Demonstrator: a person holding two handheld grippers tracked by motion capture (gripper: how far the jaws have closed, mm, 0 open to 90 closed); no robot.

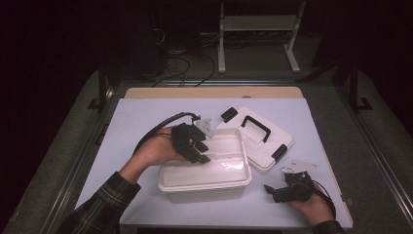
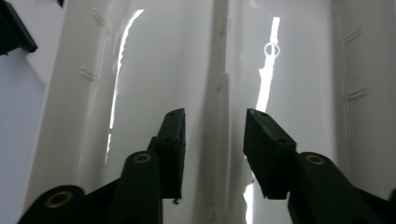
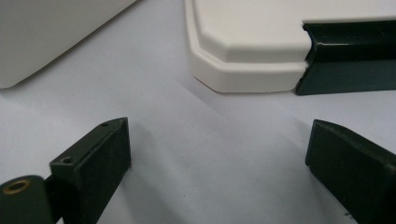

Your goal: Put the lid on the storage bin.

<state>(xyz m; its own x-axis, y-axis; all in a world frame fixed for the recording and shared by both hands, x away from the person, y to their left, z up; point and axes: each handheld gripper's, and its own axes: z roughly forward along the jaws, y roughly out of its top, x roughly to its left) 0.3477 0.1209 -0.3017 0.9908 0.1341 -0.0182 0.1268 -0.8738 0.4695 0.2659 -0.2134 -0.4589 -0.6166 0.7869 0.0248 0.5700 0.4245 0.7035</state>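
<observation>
- We see the table [image 1: 146, 112] with its pale cover, the largest thing here, and everything else rests on it.
- Near its middle stands the white box [image 1: 204, 178], open at the top, with its glossy inside also showing in the left gripper view [image 2: 154, 60].
- The lid [image 1: 260, 146] lies flat just behind and to the right of the box, touching or nearly touching its rim; it has 1 black handle [image 1: 256, 126] on top and black clips [image 1: 279, 152] at its ends. Its corner shows in the right gripper view [image 3: 243, 65].
- Our left gripper [image 1: 207, 152] reaches down into the box, jaws partly apart with nothing between them [image 2: 214, 149].
- Our right gripper [image 1: 269, 189] rests low on the table, right of the box and in front of the lid, jaws wide and empty [image 3: 219, 158].
</observation>
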